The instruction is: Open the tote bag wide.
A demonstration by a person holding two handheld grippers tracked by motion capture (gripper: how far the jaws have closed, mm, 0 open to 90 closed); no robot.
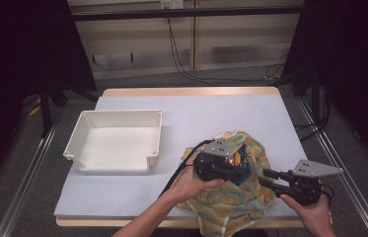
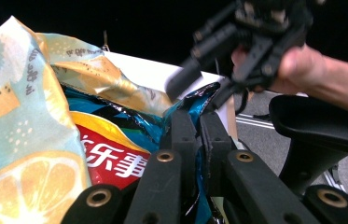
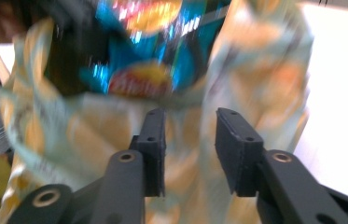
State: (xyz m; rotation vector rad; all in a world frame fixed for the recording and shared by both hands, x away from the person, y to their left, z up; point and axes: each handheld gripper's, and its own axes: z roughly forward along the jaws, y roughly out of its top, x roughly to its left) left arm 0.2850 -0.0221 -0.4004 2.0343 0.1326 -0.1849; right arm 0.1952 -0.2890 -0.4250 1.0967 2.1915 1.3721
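A cloth bag (image 1: 236, 210) printed with orange slices lies at the table's front right. Inside its mouth sits a blue, red and yellow chip bag (image 1: 238, 159). My left gripper (image 1: 242, 173) reaches into the mouth from the left, and in the left gripper view it (image 2: 198, 123) is shut on the crinkled blue edge of the chip bag (image 2: 111, 156), beside the cloth bag (image 2: 17, 116). My right gripper (image 1: 264, 178) comes from the right, open. In its blurred view it (image 3: 190, 114) stands just short of the cloth bag (image 3: 260, 70) with the chip bag (image 3: 148, 51) beyond.
A white plastic bin (image 1: 120, 113) stands at the table's left, about a hand's width from the cloth bag. A white mat (image 1: 206, 113) covers the tabletop. The cloth bag hangs slightly over the front edge. Metal rails run along both sides of the table.
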